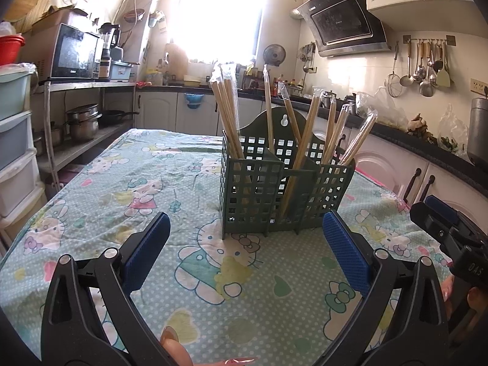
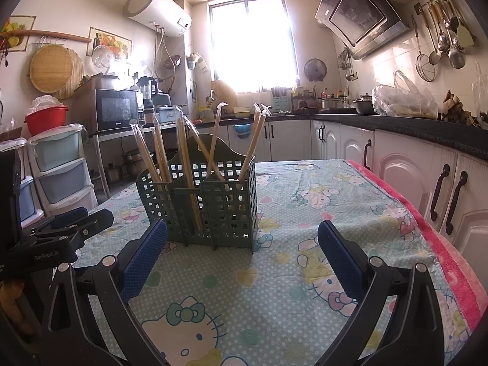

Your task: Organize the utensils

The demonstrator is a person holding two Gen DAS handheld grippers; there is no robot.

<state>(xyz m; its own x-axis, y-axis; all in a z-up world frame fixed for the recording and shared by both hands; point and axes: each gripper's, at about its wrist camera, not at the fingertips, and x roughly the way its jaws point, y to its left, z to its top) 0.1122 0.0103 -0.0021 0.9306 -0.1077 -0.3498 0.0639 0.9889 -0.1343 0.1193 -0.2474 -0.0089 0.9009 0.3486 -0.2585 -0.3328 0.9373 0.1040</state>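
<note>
The dark green plastic lattice utensil caddy (image 1: 283, 180) stands on the tabletop (image 1: 122, 189), wrapped wooden chopsticks (image 1: 227, 116) upright inside, straight ahead of both grippers' spread, empty fingers (image 1: 344, 250); the left gripper (image 1: 244, 244) seems marginally nearer.

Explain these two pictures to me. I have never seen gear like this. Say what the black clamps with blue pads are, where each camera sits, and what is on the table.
A person holds two hand-held grippers, one per hand; each carries a wide-angle camera looking forward along its two blue-padded fingers. One picture comes from the left gripper, the other from the right gripper. Both stand wide open and hold nothing. Each also shows at the edge of the other's picture. On the table, over a cartoon-cat tablecloth, stands a green lattice utensil holder with wrapped chopsticks upright in its compartments. Nothing else lies on the cloth that shows.
</note>
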